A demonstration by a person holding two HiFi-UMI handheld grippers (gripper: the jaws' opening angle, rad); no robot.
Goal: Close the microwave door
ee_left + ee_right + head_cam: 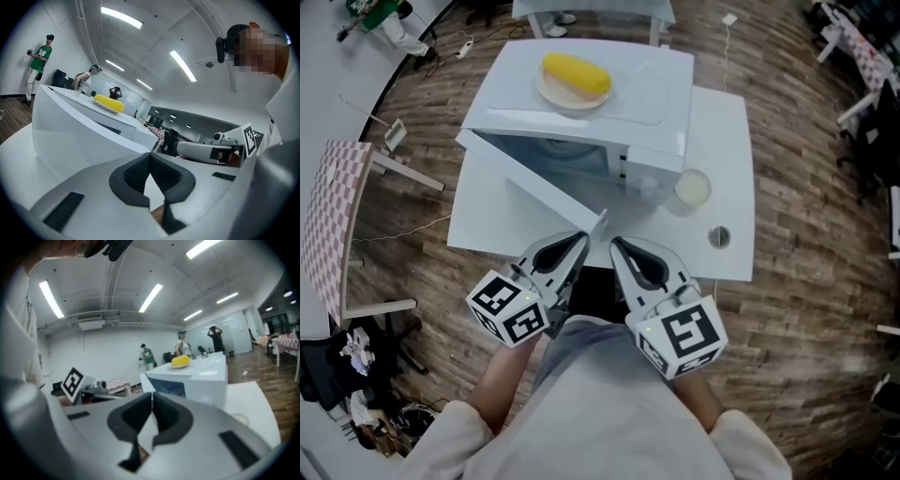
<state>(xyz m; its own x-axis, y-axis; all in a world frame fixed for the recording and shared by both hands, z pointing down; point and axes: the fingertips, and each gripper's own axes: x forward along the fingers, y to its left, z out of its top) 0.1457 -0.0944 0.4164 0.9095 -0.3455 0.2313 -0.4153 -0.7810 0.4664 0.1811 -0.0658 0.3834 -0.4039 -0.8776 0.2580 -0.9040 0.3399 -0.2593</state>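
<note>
Microwave (652, 103) on a white table (727, 141). Its door (525, 183) stands open, the free edge just ahead of the fingertips and between the two grippers. Left gripper (579, 240) and right gripper (617, 244) each have their jaws meeting tip to tip, holding nothing. A plate (546, 92) with yellow food (577, 75) sits on the microwave top, beyond both.

Wood-plank floor (806, 309) surrounds the white table (727, 141). A checkered-top table (333, 216) stands left, and strip lights (121, 17) cross the ceiling.
</note>
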